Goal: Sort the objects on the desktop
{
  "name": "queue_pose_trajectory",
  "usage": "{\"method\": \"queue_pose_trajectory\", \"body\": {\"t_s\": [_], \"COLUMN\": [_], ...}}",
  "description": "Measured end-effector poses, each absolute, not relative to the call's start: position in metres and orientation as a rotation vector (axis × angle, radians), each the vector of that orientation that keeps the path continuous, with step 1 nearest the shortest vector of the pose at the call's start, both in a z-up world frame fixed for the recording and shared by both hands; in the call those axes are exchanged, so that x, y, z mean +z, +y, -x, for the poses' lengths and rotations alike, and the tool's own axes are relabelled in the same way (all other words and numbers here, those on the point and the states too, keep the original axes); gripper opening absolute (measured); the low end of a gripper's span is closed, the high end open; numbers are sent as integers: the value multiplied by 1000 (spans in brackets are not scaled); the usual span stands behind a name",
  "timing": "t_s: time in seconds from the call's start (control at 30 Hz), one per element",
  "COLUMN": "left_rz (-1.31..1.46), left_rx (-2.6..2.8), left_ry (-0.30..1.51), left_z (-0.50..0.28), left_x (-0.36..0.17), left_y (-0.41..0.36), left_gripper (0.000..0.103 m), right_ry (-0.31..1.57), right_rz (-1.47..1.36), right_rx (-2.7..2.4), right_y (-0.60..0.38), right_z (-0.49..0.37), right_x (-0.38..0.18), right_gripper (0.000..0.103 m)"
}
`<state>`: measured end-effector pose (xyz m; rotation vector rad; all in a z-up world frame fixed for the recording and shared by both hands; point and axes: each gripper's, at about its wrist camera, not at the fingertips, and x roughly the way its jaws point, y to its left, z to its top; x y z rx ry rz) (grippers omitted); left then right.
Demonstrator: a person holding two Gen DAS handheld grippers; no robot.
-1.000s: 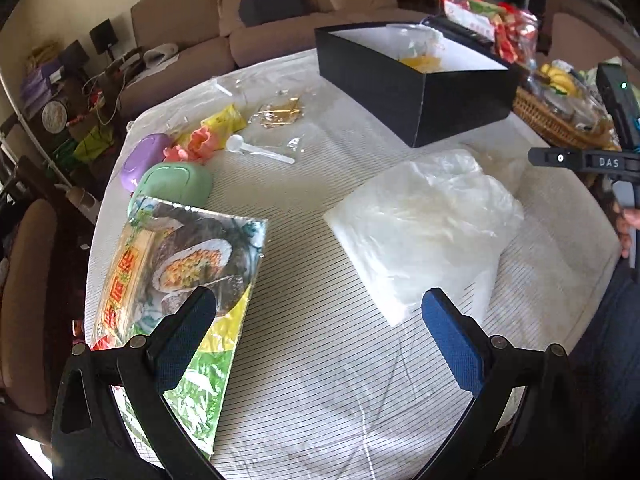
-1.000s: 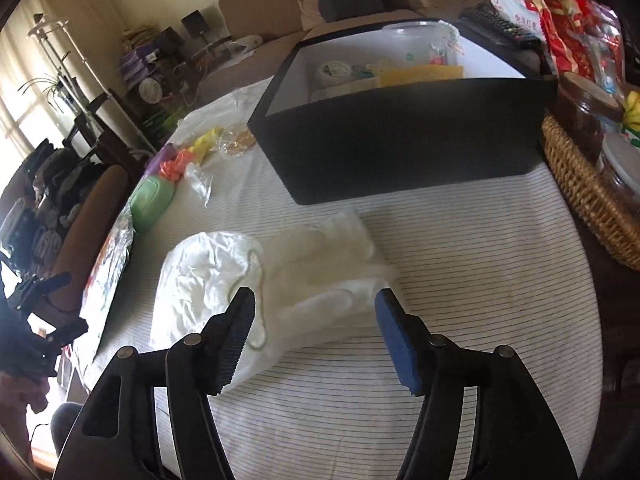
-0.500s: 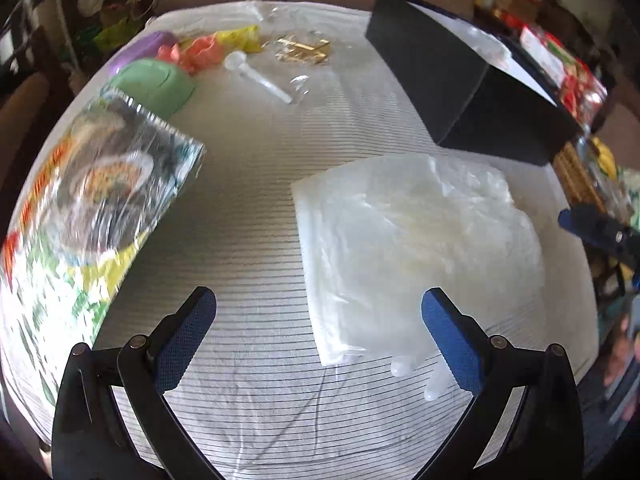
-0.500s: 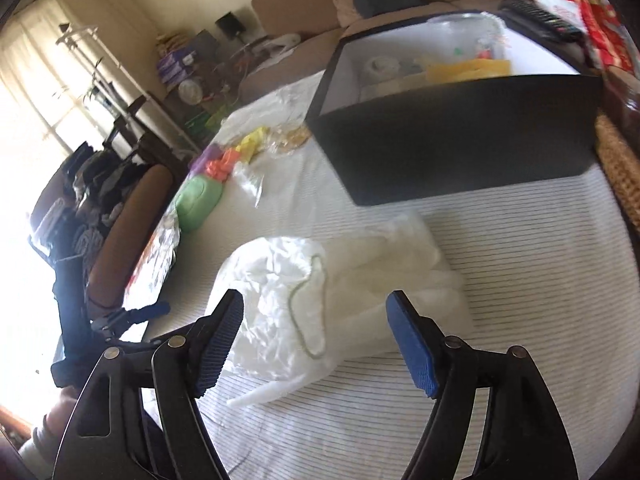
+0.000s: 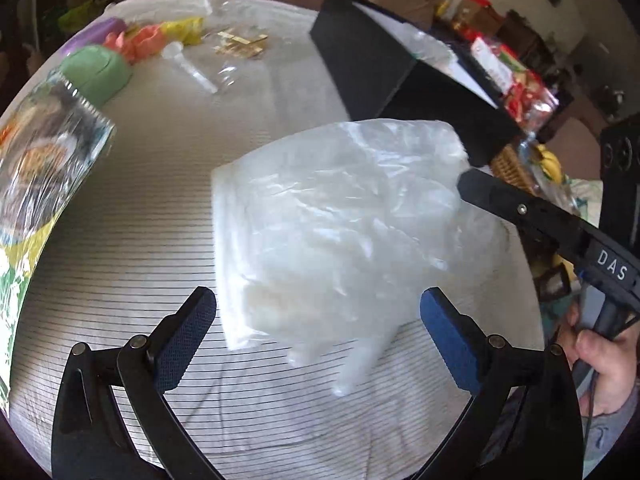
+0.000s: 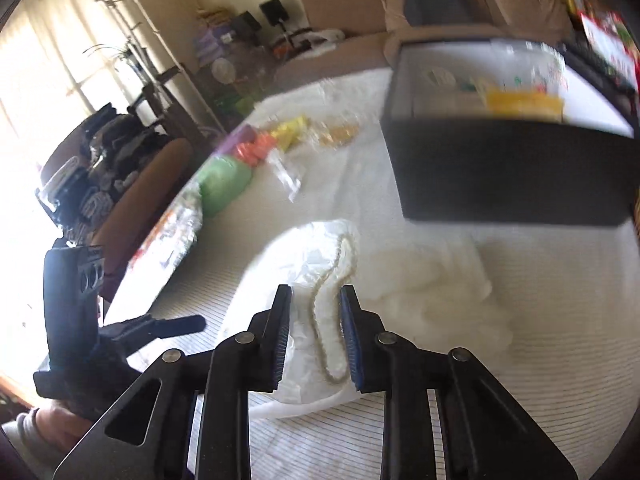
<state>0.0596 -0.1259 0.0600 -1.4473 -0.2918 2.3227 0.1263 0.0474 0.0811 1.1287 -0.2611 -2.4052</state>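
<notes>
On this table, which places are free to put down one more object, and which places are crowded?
Free: the striped cloth between the snack packet and the clear plastic bag; also the strip just in front of the left gripper. Crowded: the far edge with the green case, spoon and small wrappers, and around the black box.

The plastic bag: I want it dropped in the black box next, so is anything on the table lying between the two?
Nothing visible does. The plastic bag lies just in front of the black box, with only bare tablecloth between them. The right gripper, whose jaws have just been closing, already has the bag's edge between them.
</notes>
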Motion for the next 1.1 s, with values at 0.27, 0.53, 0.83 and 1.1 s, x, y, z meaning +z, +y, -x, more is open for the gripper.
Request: {"method": "queue_pose_trajectory", "body": {"t_s": [0.27,0.53,0.83,1.1], "left_rz": [1328,1560,1584,1643], "left_rx": [2327,2429,2488,2399], "left_ry": [-285,-314,-286,-364], "left_z": [-68,-38,-31,-11], "left_x": [112,60,54,35], "left_y": [-106,-162,-142,-127], "left_gripper": [103,103,103,103], "right_ry": [-245,-322,-699,-990], "right_rz": [-1120,-1398,-1269,-1277], "right_rx": [-2529,-2549,-2572,-2400], "right_y": [94,150,185,209], "right_z": [-121,-107,-141,-138], "right_x": [100,35,42,14], "right_gripper": [22,26,65,66]}}
